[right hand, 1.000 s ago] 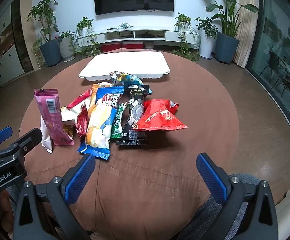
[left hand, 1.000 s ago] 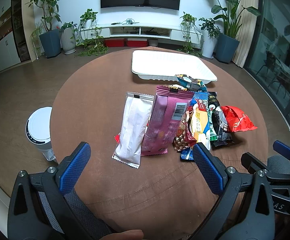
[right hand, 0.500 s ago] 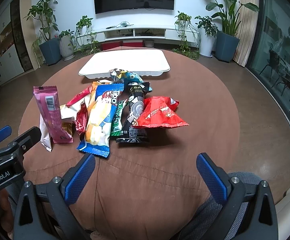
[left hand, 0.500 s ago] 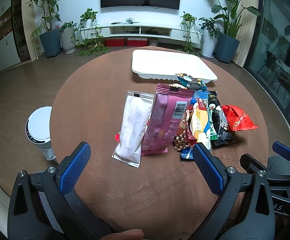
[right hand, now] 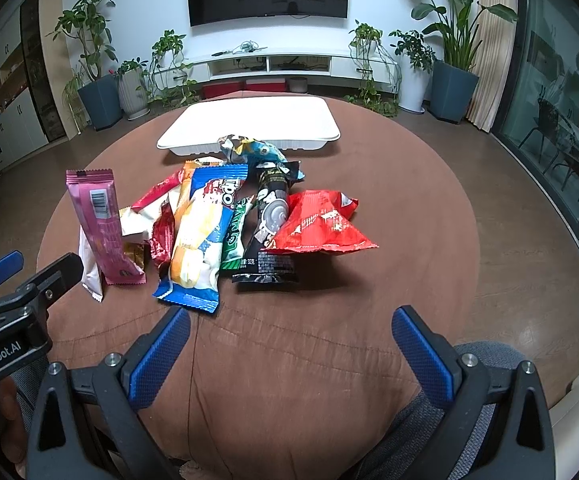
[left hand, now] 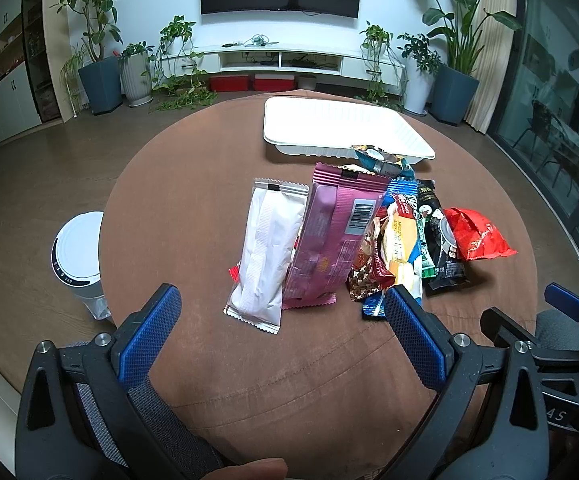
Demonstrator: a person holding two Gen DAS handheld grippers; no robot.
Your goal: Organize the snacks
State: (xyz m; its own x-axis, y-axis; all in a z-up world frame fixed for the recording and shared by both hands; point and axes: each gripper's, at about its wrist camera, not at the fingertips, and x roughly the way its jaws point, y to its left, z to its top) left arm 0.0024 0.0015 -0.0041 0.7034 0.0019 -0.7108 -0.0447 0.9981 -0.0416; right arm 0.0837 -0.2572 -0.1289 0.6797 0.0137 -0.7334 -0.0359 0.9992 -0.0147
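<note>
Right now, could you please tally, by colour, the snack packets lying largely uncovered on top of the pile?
Pink: 1, pink packet
White: 1, white packet
Blue: 2, Tipo packet, crumpled bag
Black: 1, black packet
Red: 1, red bag
Total: 6; others lie partly hidden and are uncounted.

A red wrapper (left hand: 232,272) lies mostly hidden beneath the white packet (left hand: 267,246) and pink packet (left hand: 331,232).

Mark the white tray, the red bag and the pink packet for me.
white tray (right hand: 193,130): right wrist view, bare left floor.
red bag (right hand: 321,224): right wrist view, middle of face.
pink packet (left hand: 329,236): left wrist view, middle of back.
</note>
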